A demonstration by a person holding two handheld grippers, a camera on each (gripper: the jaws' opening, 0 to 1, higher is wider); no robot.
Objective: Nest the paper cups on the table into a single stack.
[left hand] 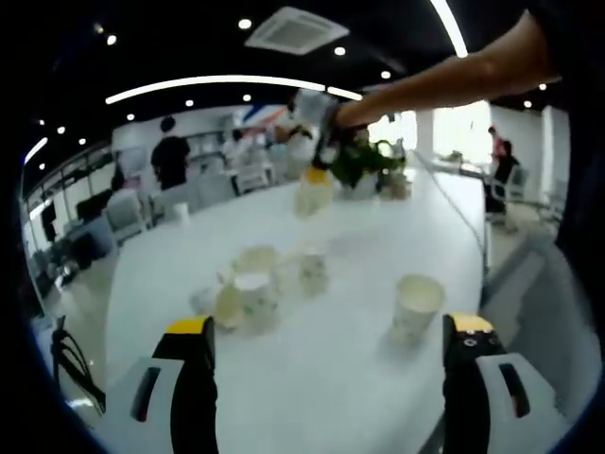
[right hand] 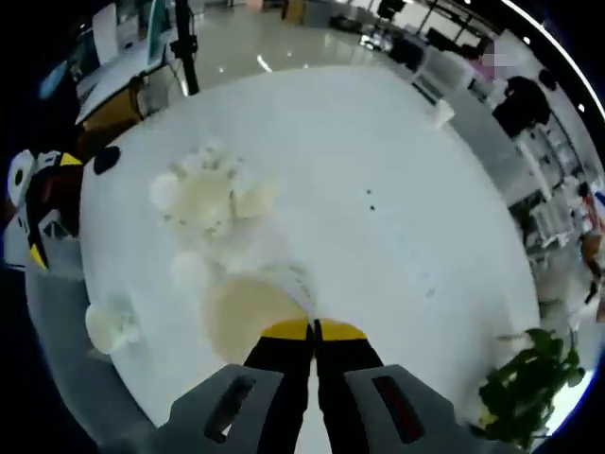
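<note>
A: Worktop white, cups clustered mid-left, one lone cup nearer right.
B: Grippers?
A: Right gripper clamped on a cup's rim, held high over the cluster. Left gripper spread wide, empty.
B: Tip?
A: Probably centre held cup over an upright one, lower straight, then release.

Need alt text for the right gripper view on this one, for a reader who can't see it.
Looking down on a white table, the right gripper holds a paper cup by its rim, fingers pinched together. A cluster of paper cups sits beyond it, a lone cup near the table edge, and a green plant at lower right.
</note>
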